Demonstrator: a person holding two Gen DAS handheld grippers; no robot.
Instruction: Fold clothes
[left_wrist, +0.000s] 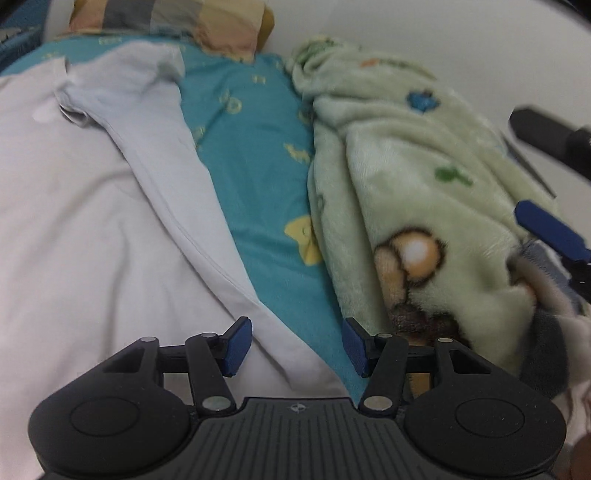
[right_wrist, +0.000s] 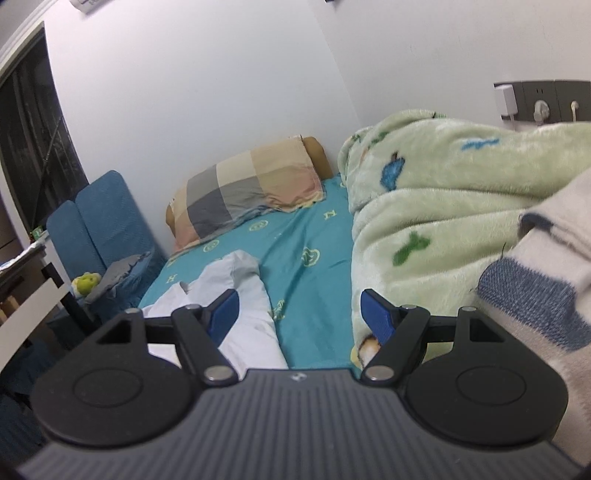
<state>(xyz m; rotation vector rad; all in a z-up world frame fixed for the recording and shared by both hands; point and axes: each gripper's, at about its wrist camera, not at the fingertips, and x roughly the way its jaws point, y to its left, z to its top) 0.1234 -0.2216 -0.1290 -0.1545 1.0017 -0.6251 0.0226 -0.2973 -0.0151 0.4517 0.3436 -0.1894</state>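
Lying spread on the teal bedsheet (left_wrist: 255, 177), the white shirt (left_wrist: 92, 221) reached toward the checked pillow (right_wrist: 251, 184) at the sheet's far end, its sleeve edge running under the left gripper (left_wrist: 297, 345), whose jaws stood partly apart with nothing pinched. A bunched green fleece blanket (left_wrist: 406, 184) crowded the sheet's right side, a blue-striped garment (right_wrist: 535, 302) resting against it. The right gripper (right_wrist: 299, 314) hung wide and empty above the sheet.

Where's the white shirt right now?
The white shirt lies spread on the teal bedsheet, filling the left half of the left wrist view, its sleeve edge running down between the open left gripper fingers; the green blanket is across the sheet.
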